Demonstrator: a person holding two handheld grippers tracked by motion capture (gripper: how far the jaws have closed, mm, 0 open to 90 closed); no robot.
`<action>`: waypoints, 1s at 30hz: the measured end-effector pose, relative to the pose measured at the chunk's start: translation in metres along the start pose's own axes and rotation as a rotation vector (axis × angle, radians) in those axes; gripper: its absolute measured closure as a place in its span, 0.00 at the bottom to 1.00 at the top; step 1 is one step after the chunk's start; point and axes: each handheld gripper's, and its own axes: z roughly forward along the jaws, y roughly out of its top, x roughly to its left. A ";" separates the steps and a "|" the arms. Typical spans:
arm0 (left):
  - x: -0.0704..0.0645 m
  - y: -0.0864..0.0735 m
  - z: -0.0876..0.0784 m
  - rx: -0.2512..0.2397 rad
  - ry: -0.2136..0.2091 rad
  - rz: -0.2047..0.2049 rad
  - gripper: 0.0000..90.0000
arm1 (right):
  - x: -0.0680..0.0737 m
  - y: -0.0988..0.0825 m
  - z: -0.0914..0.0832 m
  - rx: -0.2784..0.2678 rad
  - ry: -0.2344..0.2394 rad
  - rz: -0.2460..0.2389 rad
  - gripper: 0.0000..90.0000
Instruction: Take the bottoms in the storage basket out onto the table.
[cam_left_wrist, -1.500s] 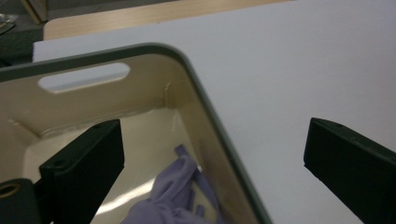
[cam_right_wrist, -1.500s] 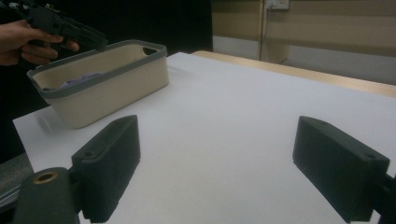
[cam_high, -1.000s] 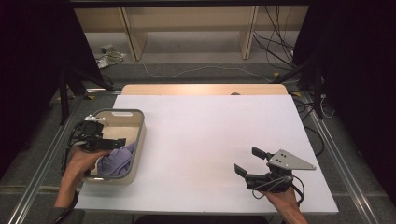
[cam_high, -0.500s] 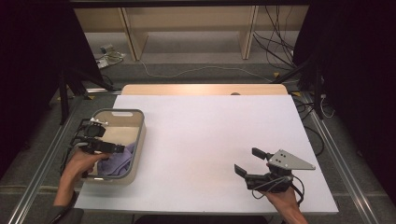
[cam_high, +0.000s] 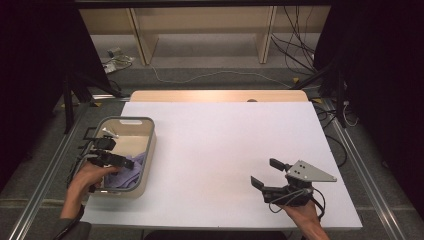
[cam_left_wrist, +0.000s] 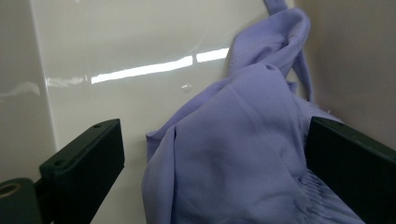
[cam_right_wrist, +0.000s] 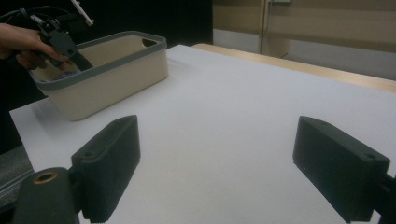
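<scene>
While the left claw dips into the beige plastic bin with a grey rim at the left edge of the white bench, its jaws stand spread on either side of a crumpled lilac cloth. That cloth lies heaped in the near end of the bin, against one glossy wall, and the jaws do not yet pinch it. Well apart, near the front right of the bench, the right claw rests low over bare surface, its jaws spread wide and holding nothing.
</scene>
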 end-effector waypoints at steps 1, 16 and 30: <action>0.000 0.000 0.000 0.000 0.000 0.000 0.05 | 0.000 0.000 0.000 0.000 0.000 0.000 0.18; 0.008 0.006 0.019 0.136 -0.026 -0.056 0.01 | 0.002 -0.001 0.003 0.008 -0.010 -0.012 0.18; 0.002 0.004 0.013 0.075 -0.129 0.010 0.58 | 0.002 -0.001 0.002 0.006 -0.019 -0.006 0.19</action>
